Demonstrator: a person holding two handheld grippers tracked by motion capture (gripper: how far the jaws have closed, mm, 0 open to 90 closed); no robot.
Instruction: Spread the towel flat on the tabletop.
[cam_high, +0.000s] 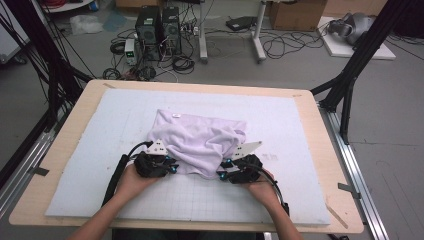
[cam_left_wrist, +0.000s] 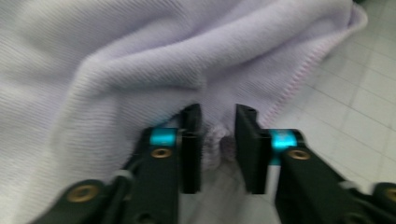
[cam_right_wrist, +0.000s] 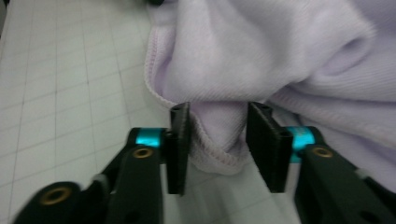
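Crumpled near the middle of the white gridded mat (cam_high: 100, 165), the lilac towel (cam_high: 200, 140) lies in a loose heap, its stitched hem running along the near edge and a small white tag showing at its far left corner. Both claws meet that near edge, one at each end. The left claw (cam_high: 167, 167) sits at the towel's near left side; in the left gripper view (cam_left_wrist: 217, 140) its jaws stand narrow, with a small fold of the cloth bunched in the gap between them and some space left beside the right jaw, so the pads do not clearly press on the fabric. The right claw (cam_high: 224, 170) sits at the near right side; in the right gripper view (cam_right_wrist: 217, 140) a hemmed corner of the towel hangs between its jaws, which stand somewhat wider, the cloth against the left pad and a gap before the right one. The mat covers most of the wooden worktop (cam_high: 65, 140). Beyond its far edge, computer towers (cam_high: 159, 30) and tangled cables rest on the grey floor.
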